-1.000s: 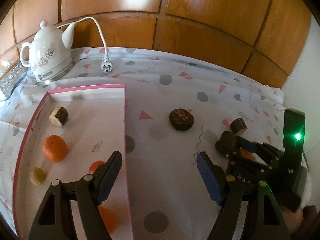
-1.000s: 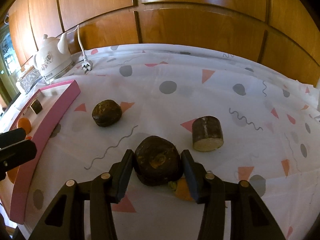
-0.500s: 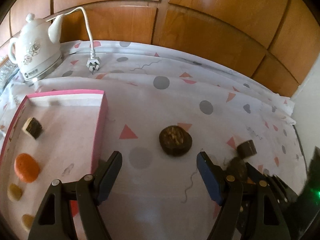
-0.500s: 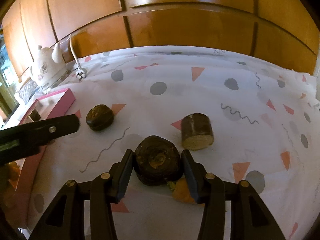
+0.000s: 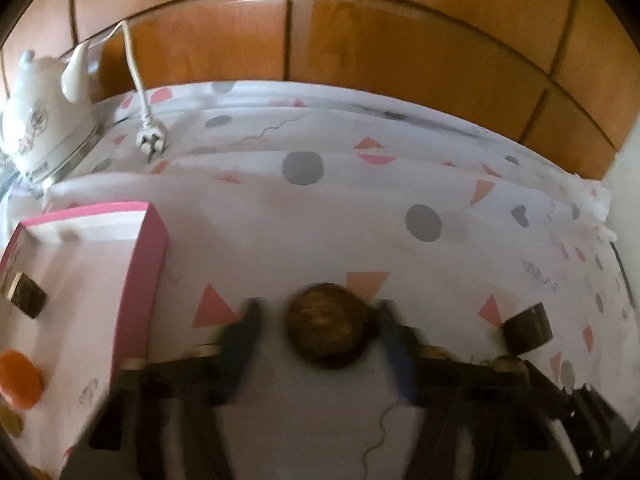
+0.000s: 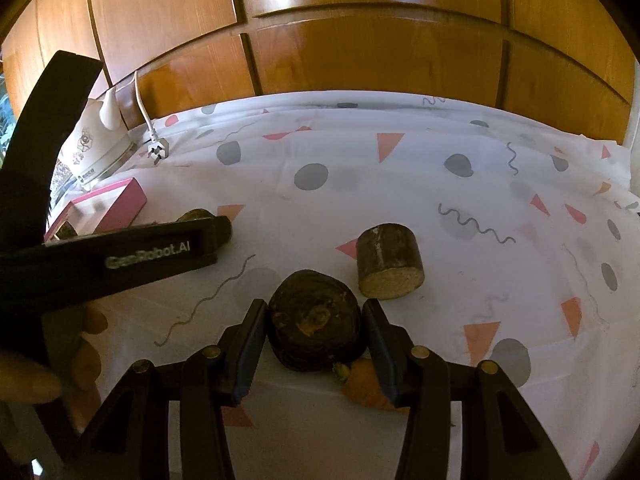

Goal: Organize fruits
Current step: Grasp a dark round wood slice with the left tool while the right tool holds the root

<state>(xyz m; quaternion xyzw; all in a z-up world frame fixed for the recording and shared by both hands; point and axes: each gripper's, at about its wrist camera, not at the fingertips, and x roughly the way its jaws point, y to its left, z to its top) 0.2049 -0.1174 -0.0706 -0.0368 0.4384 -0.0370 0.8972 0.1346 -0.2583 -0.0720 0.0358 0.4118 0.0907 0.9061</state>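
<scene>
We judge the sorting to be partly done: the pink tray (image 5: 144, 280) at the worktop's left edge already holds a dark cut piece (image 5: 28, 300) and an orange fruit (image 5: 18, 378), with a paler bit just below it, while 3 dark pieces and an orange scrap are left out on the patterned cloth (image 5: 360, 208). Our left gripper (image 5: 320, 320) reaches down and forward over the middle of the worktop, just right of the tray, and its jaws are closing around a round dark fruit (image 5: 326, 326); the view is blurred, a gap shows on the left side, and we cannot tell whether the right pad touches yet, so we count it as not gripped. Our right gripper (image 6: 314, 332) points down at the near edge, right of the other, and is clamped on a second round dark fruit (image 6: 314, 320), both pads pressed to its sides. A small orange piece (image 6: 364, 386) lies against that fruit's lower right, and a short brown cylinder (image 6: 390, 262) lies on its side just beyond, toward the right edge. A hand (image 6: 86, 354) shows under the left tool. A white kettle (image 5: 44, 120) stands at the far left corner. Both dark fruits, the cylinder and the scrap are left to place.
</scene>
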